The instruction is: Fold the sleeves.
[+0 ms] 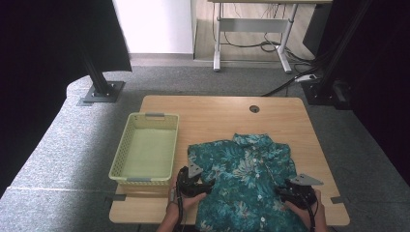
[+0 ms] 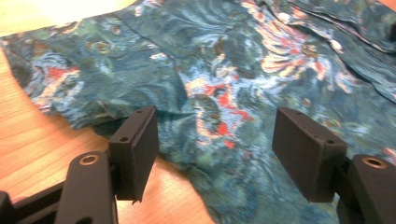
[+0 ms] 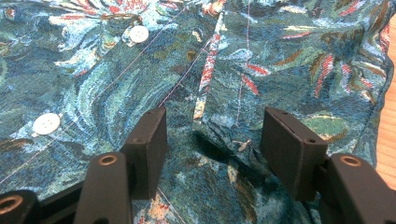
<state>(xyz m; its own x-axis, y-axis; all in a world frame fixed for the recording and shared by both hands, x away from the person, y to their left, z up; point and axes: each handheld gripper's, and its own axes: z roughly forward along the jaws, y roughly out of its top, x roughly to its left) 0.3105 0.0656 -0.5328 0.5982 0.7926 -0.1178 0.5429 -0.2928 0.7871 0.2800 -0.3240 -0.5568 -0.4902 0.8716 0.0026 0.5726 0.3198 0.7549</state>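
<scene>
Lying flat, a teal floral buttoned shirt (image 1: 244,179) faces up.

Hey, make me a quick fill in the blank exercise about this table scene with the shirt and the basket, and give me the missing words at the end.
1. The teal floral shirt lies spread on the wooden ____.
2. The yellow-green basket stands to the ____ of the shirt in the high view.
3. The left tongs have their jaws ____, with the shirt's edge between them.
4. Near the right tongs, the shirt's buttons are ____ in colour.

Missing words: table; left; open; white
</scene>
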